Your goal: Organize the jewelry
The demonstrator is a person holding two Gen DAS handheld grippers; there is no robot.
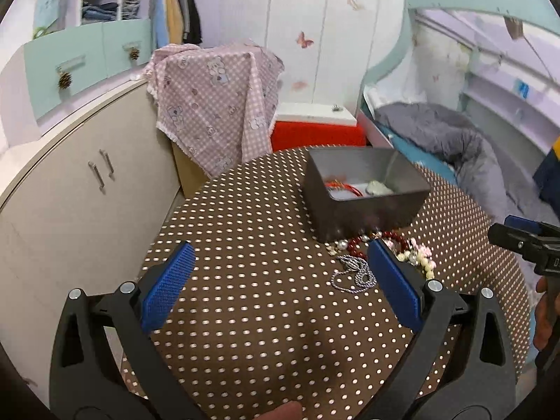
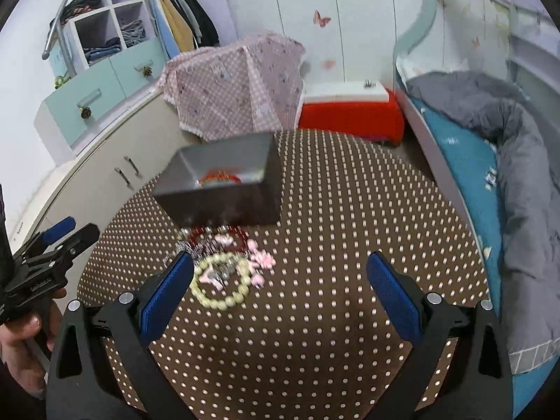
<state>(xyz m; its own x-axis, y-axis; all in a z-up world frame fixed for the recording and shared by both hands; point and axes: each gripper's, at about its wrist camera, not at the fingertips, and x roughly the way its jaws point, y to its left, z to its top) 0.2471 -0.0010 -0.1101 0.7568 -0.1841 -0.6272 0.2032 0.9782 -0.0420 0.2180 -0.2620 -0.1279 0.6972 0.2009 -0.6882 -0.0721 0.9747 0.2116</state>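
Left gripper (image 1: pixel 280 280) and right gripper (image 2: pixel 280 281) hover above the dotted bench (image 1: pixel 245 315), jaws of both spread wide and holding nothing. The jewelry pile (image 2: pixel 224 262) lies just beside the near wall of the grey box (image 2: pixel 224 189), at 11 o'clock from the right gripper. A red bracelet (image 1: pixel 344 189) already rests inside the box. Judged best practice: descend on one strand, such as the pale bead bracelet (image 2: pixel 220 288), closing on beads only, clear of tangled neighbours. Motion blur obscures the pile; the box floor is partly hidden.
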